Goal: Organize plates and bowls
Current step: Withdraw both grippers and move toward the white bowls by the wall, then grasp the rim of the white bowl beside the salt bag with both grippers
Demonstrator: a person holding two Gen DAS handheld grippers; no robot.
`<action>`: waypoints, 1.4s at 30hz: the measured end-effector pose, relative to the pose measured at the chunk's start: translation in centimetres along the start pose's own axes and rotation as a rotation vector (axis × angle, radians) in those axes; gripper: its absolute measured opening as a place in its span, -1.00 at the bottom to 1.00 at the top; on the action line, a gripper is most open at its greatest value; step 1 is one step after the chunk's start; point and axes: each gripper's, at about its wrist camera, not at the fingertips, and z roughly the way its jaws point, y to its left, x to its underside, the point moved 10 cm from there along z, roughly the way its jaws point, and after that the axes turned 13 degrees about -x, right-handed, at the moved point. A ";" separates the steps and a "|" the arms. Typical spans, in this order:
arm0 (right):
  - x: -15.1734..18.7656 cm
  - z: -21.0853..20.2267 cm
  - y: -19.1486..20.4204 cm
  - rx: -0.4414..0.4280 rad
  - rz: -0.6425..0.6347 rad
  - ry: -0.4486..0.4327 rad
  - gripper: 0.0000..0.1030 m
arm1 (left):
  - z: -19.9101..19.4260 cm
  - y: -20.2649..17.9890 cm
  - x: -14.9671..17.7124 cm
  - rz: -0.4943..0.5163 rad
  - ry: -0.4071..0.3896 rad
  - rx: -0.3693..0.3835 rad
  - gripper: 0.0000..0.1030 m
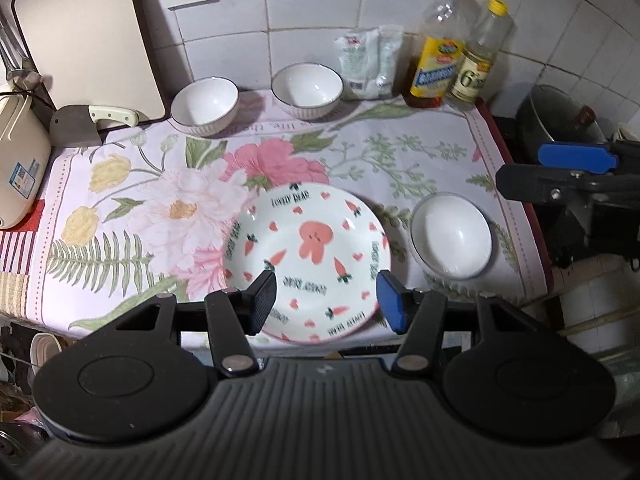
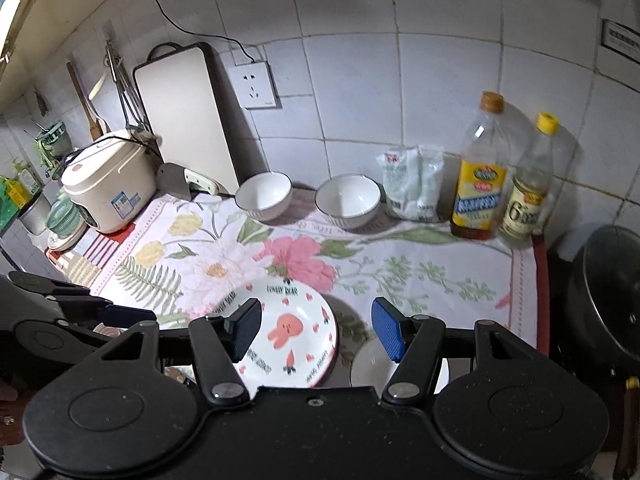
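Note:
A white plate [image 1: 308,256] [image 2: 284,336] with a pink bunny and carrots lies near the front edge of the floral cloth. Just right of it stands a small white bowl [image 1: 450,236] [image 2: 370,362], half hidden by my right finger in the right wrist view. Two white bowls sit at the back by the wall: one on the left [image 1: 204,106] [image 2: 264,196], one on the right [image 1: 307,90] [image 2: 347,200]. My left gripper [image 1: 328,300] hovers open over the plate's near rim, holding nothing. My right gripper [image 2: 316,330] [image 1: 560,172] is open and empty too, above the plate and small bowl.
A cutting board [image 1: 88,36] leans on the wall at the back left, with a cleaver [image 1: 80,124] and a rice cooker [image 2: 108,188] beside it. Salt bags [image 1: 368,62] and two bottles [image 1: 440,52] stand at the back right. A dark pot [image 2: 608,292] sits off the counter's right edge.

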 end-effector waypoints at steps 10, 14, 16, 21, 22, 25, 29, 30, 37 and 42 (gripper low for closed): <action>-5.0 5.2 -3.0 -0.074 0.051 -0.042 0.28 | 4.2 2.2 -6.2 -0.088 -0.041 0.003 0.21; -6.3 8.2 -5.5 -0.095 0.119 -0.027 0.28 | 6.5 2.8 -8.7 -0.128 -0.044 -0.002 0.25; -7.0 9.8 -6.9 -0.111 0.164 -0.019 0.28 | 7.7 2.8 -10.0 -0.158 -0.048 0.006 0.25; -8.2 13.3 -9.9 -0.127 0.205 0.001 0.28 | 11.1 2.9 -13.1 -0.257 -0.069 0.036 0.25; -8.4 14.2 -10.5 -0.129 0.211 0.006 0.28 | 11.8 2.8 -13.6 -0.278 -0.074 0.047 0.25; -8.9 16.6 -12.2 -0.145 0.250 0.018 0.28 | 13.9 2.3 -14.9 -0.319 -0.080 0.061 0.25; -9.2 19.7 -14.0 -0.153 0.295 0.016 0.28 | 16.8 1.8 -16.2 -0.365 -0.083 0.059 0.22; -9.3 20.4 -14.4 -0.153 0.301 0.012 0.27 | 17.4 1.8 -16.4 -0.378 -0.080 0.054 0.21; -9.0 25.4 -16.7 -0.149 0.357 0.022 -0.10 | 22.4 2.1 -17.6 -0.428 -0.047 0.005 0.20; -8.5 27.9 -17.8 -0.131 0.371 0.045 -0.40 | 25.5 1.7 -18.1 -0.429 0.002 -0.007 0.15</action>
